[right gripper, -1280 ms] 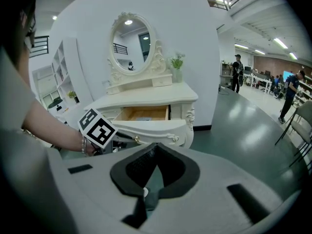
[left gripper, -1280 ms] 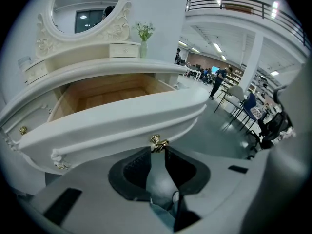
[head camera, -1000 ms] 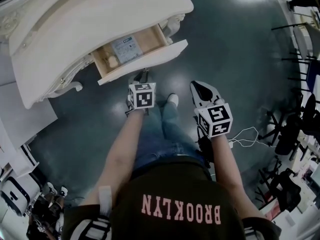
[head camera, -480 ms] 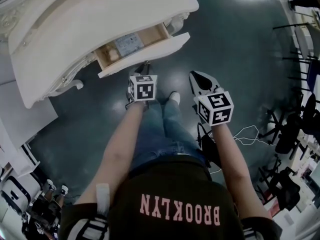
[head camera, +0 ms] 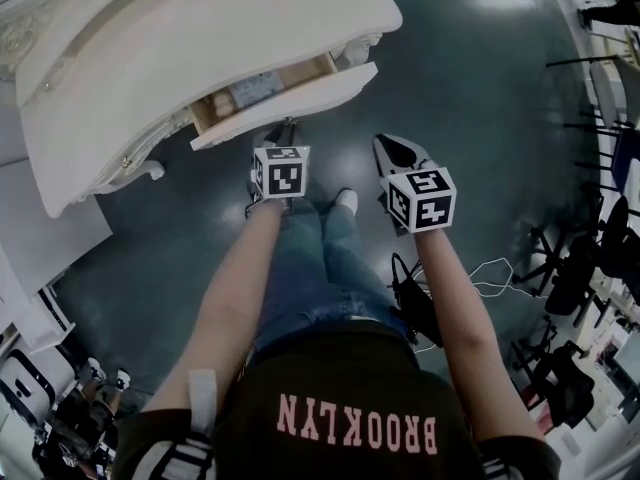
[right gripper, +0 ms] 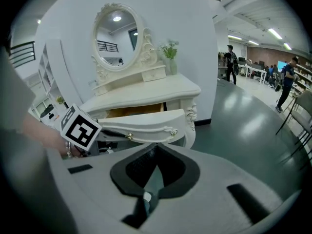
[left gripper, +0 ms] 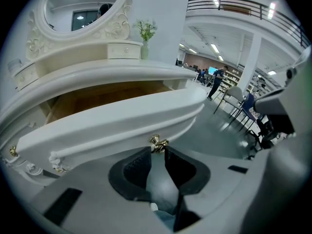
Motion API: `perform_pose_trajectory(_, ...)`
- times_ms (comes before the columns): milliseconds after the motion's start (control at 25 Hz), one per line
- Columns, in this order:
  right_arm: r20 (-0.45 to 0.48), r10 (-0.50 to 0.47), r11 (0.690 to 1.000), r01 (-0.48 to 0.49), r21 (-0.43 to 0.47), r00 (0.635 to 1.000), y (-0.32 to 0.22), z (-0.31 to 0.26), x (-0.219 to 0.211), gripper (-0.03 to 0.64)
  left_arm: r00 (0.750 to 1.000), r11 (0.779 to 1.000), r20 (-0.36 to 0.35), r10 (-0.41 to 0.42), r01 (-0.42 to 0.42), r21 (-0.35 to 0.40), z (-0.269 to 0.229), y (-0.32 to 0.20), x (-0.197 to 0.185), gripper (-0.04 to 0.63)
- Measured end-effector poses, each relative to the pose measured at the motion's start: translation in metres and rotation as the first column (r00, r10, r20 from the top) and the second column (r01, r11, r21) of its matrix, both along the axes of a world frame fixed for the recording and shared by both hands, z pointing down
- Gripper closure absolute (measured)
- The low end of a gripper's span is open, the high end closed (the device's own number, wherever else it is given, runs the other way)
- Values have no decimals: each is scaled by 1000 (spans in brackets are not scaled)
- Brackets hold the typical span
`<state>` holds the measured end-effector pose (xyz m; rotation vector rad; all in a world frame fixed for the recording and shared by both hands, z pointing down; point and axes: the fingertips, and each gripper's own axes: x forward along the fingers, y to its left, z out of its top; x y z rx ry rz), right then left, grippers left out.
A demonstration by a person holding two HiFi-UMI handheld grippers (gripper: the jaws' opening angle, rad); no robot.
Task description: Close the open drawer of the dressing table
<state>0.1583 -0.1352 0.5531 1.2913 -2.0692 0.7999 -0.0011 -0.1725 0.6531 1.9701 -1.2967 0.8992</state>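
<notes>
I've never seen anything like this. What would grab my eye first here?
A curvy cream dressing table fills the upper left of the head view, its drawer standing partly open. The left gripper has its jaws closed on the drawer's small brass knob, and an ornate oval mirror tops the table in the right gripper view.

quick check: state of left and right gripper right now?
Left gripper: closed on the brass knob of the drawer.
Right gripper: closed, jaw tips together, holding nothing.

Dark shirt [head camera: 340,378], pink BROOKLYN lettering [head camera: 357,431]; blue jeans [head camera: 315,268]; white shoe [head camera: 346,200].
</notes>
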Motion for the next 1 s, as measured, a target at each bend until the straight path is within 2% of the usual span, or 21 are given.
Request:
perform_pose_trajectory(200,11,54,998,-53,-27,998,-17,14,6,626,1000,1000,-7,-12,12,8,-2,-12,-4,514)
perform_pose_trajectory(560,-20,58,998,-59,-24,998,-34,30,4,626,1000,1000,6,-3,3,26,-2,-30,-8,512)
perform_pose_trajectory(800,-18,128,990,-129,-61,992,-42,49,10,626,1000,999,7,-8,8,41,-2,-43,-11,513)
perform_pose_trajectory(1000,-13,112,992,-112,-56,994,-54,50,-3,626,1000,999,10,-10,9,47,-1,-54,-18,512)
